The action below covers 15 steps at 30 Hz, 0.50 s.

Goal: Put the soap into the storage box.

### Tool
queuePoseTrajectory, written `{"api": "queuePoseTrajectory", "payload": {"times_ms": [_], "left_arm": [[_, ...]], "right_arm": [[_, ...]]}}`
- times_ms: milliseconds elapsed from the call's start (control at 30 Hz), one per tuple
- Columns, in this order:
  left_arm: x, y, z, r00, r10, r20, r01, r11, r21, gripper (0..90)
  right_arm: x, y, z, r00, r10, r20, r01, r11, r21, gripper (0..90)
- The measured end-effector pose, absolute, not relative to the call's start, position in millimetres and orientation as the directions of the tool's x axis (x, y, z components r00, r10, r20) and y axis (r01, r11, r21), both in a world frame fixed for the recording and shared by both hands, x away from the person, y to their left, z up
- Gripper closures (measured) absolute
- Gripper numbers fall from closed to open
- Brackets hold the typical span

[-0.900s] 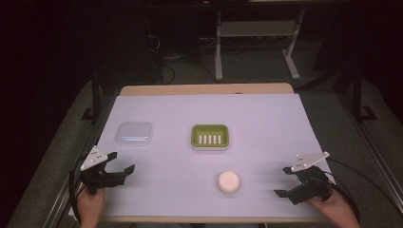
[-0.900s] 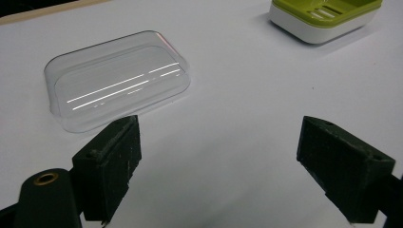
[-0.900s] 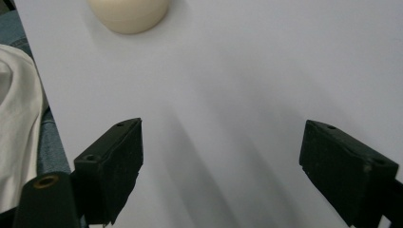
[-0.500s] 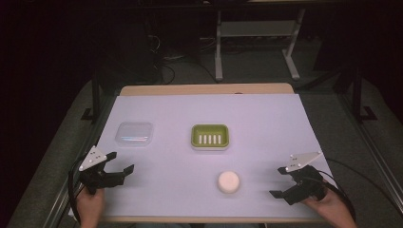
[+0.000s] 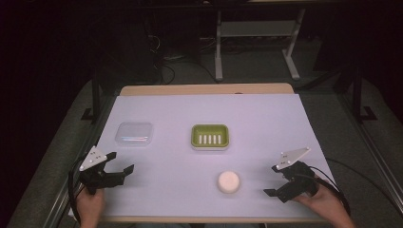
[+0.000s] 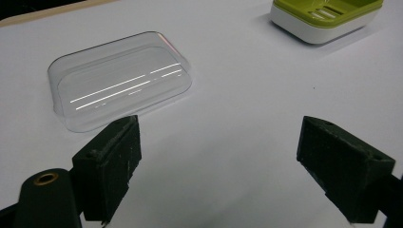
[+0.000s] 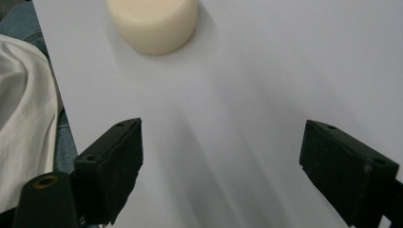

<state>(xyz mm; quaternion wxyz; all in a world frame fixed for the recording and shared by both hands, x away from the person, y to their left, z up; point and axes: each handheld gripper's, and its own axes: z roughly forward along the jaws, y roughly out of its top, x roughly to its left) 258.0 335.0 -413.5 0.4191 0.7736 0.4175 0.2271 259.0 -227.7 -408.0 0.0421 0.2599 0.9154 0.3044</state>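
One green soap dish (image 5: 210, 136) with a white base sits mid-surface (image 5: 256, 118), slotted insert showing, nothing in it. One clear plastic lid (image 5: 134, 133) lies flat to the dish's left, well apart from it, nothing under it that I can make out. One round cream soap bar (image 5: 228, 182) sits loose on the surface, nearer the person than the dish and a bit right of it, not in any container. Right gripper (image 5: 278, 180) hovers near the bar on its right side, jaws spread wide, not touching it; in the right gripper view the bar (image 7: 153, 23) lies ahead of the jaws. Left gripper (image 5: 121, 164) is spread too, holding nothing, with the lid (image 6: 121, 78) just ahead of it. Count: one dish, one lid, one bar, two grippers.
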Motion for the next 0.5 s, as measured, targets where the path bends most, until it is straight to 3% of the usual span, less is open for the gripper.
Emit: {"api": "queuePoseTrajectory", "payload": {"times_ms": [500], "left_arm": [[258, 336, -414, 0.545, 0.839, -0.003, 0.455, -0.292, 0.841, 14.5]], "right_arm": [[266, -205, -395, -0.894, 0.445, 0.057, 0.400, 0.733, 0.550, 13.9]]}}
